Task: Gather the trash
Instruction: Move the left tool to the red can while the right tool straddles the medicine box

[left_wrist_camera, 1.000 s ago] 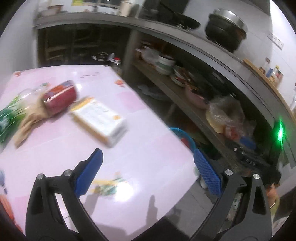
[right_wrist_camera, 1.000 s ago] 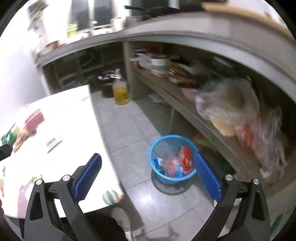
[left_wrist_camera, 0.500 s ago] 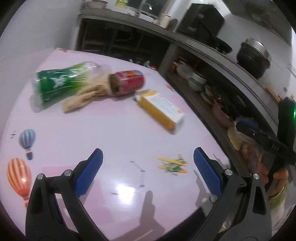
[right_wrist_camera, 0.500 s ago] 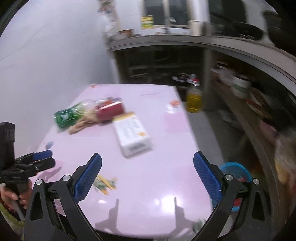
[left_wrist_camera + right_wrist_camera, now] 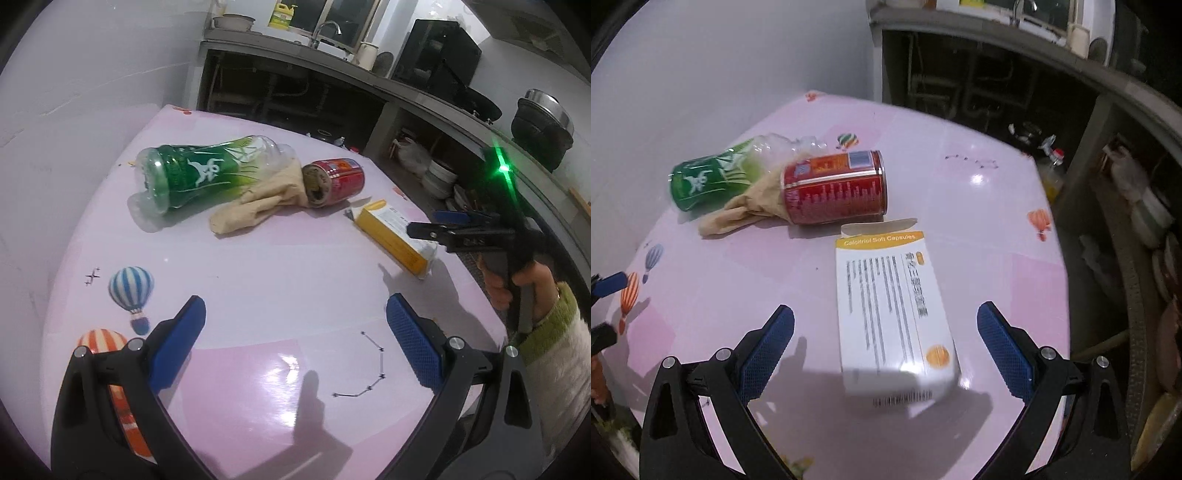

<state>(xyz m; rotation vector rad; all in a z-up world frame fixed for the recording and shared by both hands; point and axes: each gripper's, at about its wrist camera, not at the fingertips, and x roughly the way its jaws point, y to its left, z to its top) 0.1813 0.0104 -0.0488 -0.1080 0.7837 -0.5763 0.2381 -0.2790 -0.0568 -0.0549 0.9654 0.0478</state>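
Note:
On the pink table (image 5: 277, 266) lie a crushed green plastic bottle (image 5: 199, 175), a beige crumpled cloth (image 5: 258, 206), a red can (image 5: 334, 181) on its side and a white and yellow medicine box (image 5: 393, 236). The right wrist view shows the same box (image 5: 894, 314) lying just ahead, between my right gripper's (image 5: 885, 349) open fingers, with the can (image 5: 836, 192), the bottle (image 5: 705, 177) and the cloth (image 5: 738, 214) beyond. My left gripper (image 5: 295, 343) hovers open over bare table, well short of the bottle. My right gripper (image 5: 424, 225) shows from the side over the box.
A hand (image 5: 517, 284) in a green and white sleeve grips the right tool. Concrete counters and shelves (image 5: 424, 110) with bowls, pots and a black appliance run behind and to the right of the table. A white wall (image 5: 92, 74) stands on the left.
Both views have swung from the floor and the blue bin back onto the table. My right gripper has closed in on the medicine box; my left has drawn nearer the bottle and the can.

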